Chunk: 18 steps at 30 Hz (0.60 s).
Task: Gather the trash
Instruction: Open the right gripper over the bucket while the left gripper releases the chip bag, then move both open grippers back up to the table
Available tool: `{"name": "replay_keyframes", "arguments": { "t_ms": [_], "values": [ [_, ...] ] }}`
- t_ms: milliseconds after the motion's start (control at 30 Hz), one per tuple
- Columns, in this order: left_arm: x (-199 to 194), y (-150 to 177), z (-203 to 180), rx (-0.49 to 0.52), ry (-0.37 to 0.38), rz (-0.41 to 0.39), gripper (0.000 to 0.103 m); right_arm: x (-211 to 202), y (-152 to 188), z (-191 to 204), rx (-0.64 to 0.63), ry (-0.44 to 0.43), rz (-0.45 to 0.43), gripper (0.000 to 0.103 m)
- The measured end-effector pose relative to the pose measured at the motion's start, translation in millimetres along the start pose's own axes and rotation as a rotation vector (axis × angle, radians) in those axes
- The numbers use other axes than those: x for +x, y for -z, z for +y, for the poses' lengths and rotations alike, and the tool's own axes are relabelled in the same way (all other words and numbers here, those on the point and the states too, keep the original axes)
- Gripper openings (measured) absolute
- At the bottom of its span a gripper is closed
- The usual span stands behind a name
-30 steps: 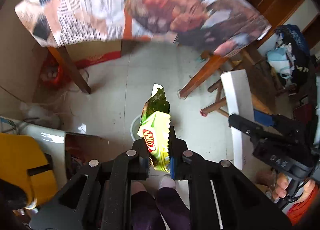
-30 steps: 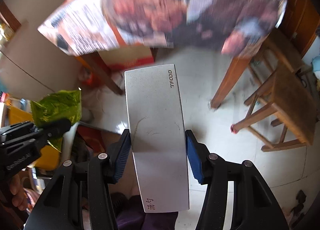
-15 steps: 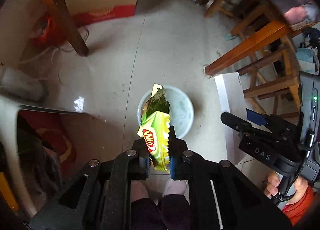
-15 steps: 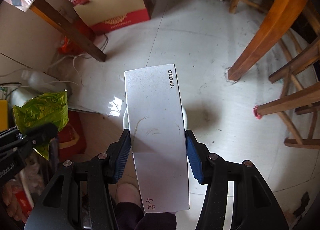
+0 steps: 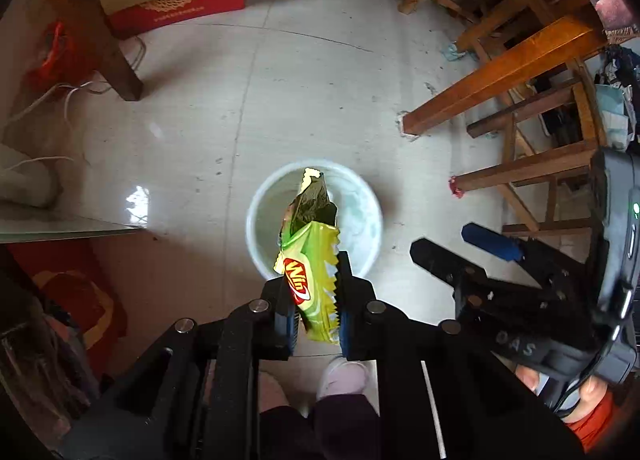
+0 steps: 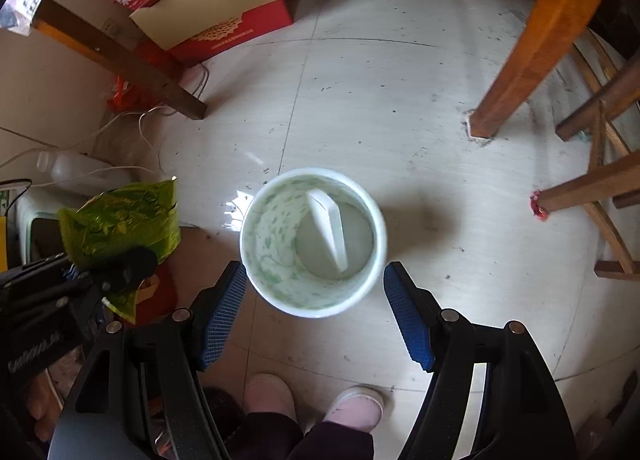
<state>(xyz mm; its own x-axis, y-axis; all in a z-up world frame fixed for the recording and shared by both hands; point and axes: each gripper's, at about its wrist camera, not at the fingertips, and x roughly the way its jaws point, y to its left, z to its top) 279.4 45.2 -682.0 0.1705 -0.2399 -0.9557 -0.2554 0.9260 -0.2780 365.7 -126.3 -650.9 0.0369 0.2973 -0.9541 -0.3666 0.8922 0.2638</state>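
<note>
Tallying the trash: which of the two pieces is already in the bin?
The white box, lying inside the bin. The green wrapper is clamped in the left gripper.

White bin [image 6: 256,236] seen from above on tiled floor [image 6: 400,108], white box [image 6: 330,228] lying tilted inside, right gripper [image 6: 314,312] jaws just opened, nothing between them, green wrapper [image 6: 120,220] clamped by left gripper [image 6: 92,276].

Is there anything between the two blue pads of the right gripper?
No. In the right wrist view the right gripper, jaws just opened, frames only bare floor and the round white bucket below, holding the flat white box.
</note>
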Motion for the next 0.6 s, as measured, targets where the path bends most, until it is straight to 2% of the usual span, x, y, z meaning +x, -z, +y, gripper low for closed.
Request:
{"name": "replay_keyframes", "arguments": {
  "t_ms": [33, 67, 100, 167, 200, 267, 367, 600],
  "values": [
    [1.2, -2.1, -1.8, 0.001, 0.006, 0.001, 0.016, -5.7, 1.0, -3.1, 0.007, 0.0, -0.001, 0.068],
    [1.3, -3.9, -4.1, 0.003, 0.009, 0.004, 0.022, -7.6, -0.4, -5.2, 0.012, 0.001, -0.005, 0.068],
    [1.3, -6.6, -7.7, -0.001, 0.003, 0.012, 0.034, -14.8, -0.1, -6.1, 0.014, 0.0, -0.006, 0.068],
    [-1.1, -10.1, -10.9, -0.017, 0.003, 0.021, 0.048, -24.1, -0.3, -6.2, 0.013, 0.012, -0.015, 0.068],
    [-1.5, -11.7, -12.5, -0.027, 0.004, 0.021, 0.052, -31.0, 0.1, -5.9, 0.013, 0.016, -0.021, 0.068],
    [-9.1, -14.2, -14.5, -0.041, 0.009, 0.025, 0.052, -42.7, -1.4, -4.5, 0.016, 0.023, -0.033, 0.068],
    [-24.8, -15.6, -19.1, -0.037, -0.025, 0.015, 0.052, -60.9, -3.6, -1.3, 0.022, 0.029, -0.05, 0.068],
    [-108.1, -11.7, -36.3, 0.011, -0.049, -0.022, 0.052, -132.0, -8.1, 18.6, 0.044, 0.029, -0.102, 0.068]
  ]
}}
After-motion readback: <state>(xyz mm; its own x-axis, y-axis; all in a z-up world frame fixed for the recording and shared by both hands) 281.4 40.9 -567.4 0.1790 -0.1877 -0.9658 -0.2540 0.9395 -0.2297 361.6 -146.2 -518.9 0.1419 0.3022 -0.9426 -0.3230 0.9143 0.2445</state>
